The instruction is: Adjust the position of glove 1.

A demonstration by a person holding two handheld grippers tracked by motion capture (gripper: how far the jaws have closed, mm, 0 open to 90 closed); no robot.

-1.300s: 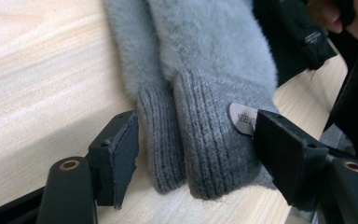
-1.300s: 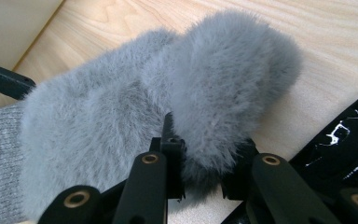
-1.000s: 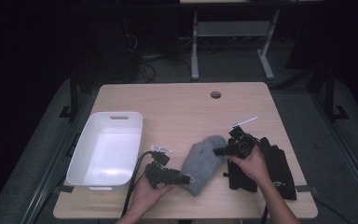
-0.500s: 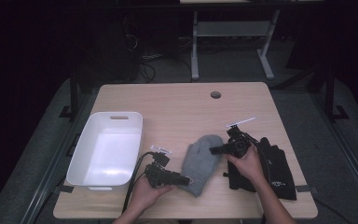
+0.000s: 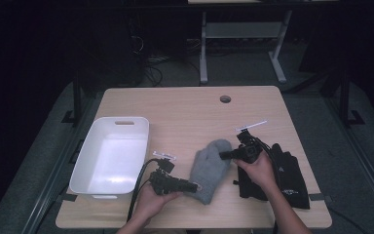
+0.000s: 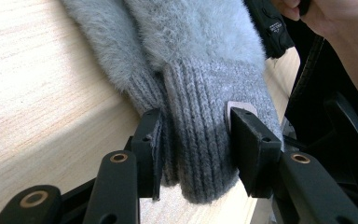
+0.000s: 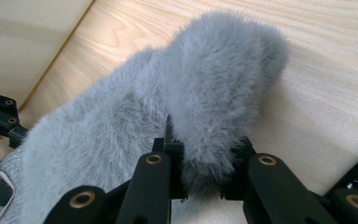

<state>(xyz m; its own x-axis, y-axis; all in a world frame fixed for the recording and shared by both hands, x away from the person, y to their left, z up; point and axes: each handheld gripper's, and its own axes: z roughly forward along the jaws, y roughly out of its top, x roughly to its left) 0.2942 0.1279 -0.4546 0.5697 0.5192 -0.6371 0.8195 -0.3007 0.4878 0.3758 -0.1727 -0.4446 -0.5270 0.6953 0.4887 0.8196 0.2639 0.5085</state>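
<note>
A grey fuzzy mitten [image 5: 209,168] lies on the wooden table [image 5: 185,112] near its front edge. My left gripper [image 5: 193,186] comes in from the left, and its jaws have just been closing on the mitten's knit cuff [image 6: 200,154]. The pads of the left gripper [image 6: 193,140] press on that cuff from both sides. My right gripper [image 5: 222,155] reaches in from the right, its jaws also just closing. In the right gripper view, the right gripper [image 7: 205,158] pinches the fluffy end of the mitten [image 7: 168,107].
A white plastic tub [image 5: 85,161] stands at the left of the table. A pair of black gloves [image 5: 292,175] lies under my right hand at the front right. A round cable hole [image 5: 225,99] sits near the far edge.
</note>
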